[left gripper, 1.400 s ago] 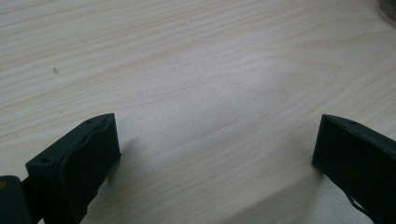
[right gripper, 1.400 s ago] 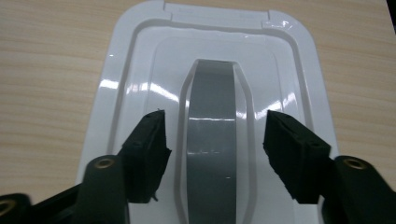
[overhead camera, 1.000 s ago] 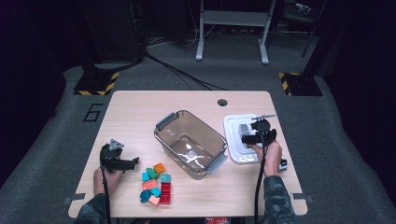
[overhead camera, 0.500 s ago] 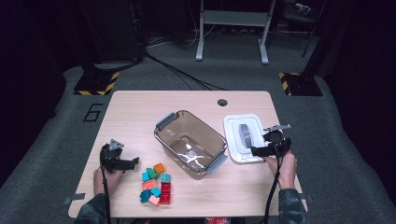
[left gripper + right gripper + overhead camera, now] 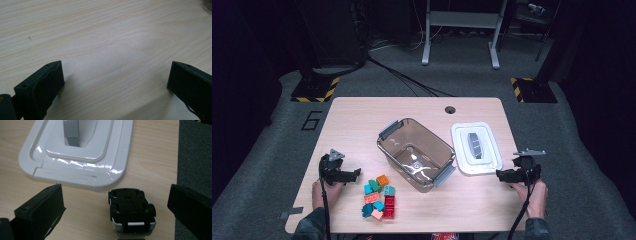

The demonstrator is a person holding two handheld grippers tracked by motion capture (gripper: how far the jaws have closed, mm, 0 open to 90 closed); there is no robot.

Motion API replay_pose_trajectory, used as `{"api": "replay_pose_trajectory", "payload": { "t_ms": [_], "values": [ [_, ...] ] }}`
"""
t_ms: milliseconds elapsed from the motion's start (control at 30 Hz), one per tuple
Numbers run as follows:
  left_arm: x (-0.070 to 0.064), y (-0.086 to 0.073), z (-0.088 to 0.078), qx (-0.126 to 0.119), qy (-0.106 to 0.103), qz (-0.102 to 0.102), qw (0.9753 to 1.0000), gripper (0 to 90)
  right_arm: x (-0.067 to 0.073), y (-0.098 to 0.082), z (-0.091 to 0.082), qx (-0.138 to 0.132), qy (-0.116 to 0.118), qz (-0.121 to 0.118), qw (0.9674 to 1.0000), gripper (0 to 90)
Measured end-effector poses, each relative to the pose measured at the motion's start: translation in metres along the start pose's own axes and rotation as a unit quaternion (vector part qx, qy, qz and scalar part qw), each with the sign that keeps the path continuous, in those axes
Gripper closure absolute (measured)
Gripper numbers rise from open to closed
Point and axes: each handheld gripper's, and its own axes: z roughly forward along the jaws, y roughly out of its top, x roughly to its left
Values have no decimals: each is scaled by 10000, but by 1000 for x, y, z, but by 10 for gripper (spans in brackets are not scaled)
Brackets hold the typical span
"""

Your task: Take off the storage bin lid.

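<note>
At counter edge: toy car (image 5: 132, 213) lies upside down, just beside white lid (image 5: 77, 152).
Right hand-held gripper (image 5: 117, 205): open, jaws have just widened, straddling car.
Technique: centre, lower, close gently.

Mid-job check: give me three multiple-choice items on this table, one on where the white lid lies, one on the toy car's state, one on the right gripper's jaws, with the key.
1. Where does the white lid lie?
A. on the clear bin
B. flat on the table, right of the clear bin
C. on the floor

2. How does the toy car lie?
A. upside down
B. on its wheels
C. inside the bin

3. The right gripper is:
A. shut on the lid
B. shut on the car
C. open

Key: B, the lid sits beside the open bin; A, the car's dark underside and wheels face up; C, the jaws stand wide apart, touching nothing.
</note>
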Motion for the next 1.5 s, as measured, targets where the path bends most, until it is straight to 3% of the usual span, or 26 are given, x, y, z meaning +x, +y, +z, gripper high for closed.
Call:
{"api": "replay_pose_trajectory", "payload": {
  "t_ms": [133, 267, 300, 367, 600, 1067, 1500],
  "values": [
    [0, 0, 0, 3, -8, 3, 10000, 5, -6, -9, 4, -51, -15, 48, 10000, 34],
    [0, 0, 0, -30, 17, 1, 10000, 5, -9, -15, 4, -127, 61, 197, 9997, 198],
    [0, 0, 0, -12, 6, 6, 10000, 5, -10, -17, 4, -179, 61, 114, 9998, 248],
    [0, 0, 0, 13, -12, 9, 10000, 5, -11, -20, 4, -173, 62, 240, 9995, 291],
    [0, 0, 0, -29, 15, -1, 10000, 5, -16, -28, 4, -358, 69, 279, 9989, 441],
    [0, 0, 0, -15, 10, 1, 10000, 5, -24, -35, 6, -488, 152, 526, 9973, 473],
    [0, 0, 0, -7, 6, 6, 10000, 5, -22, -30, -8, -805, 159, 470, 9955, 475]
  ]
}}
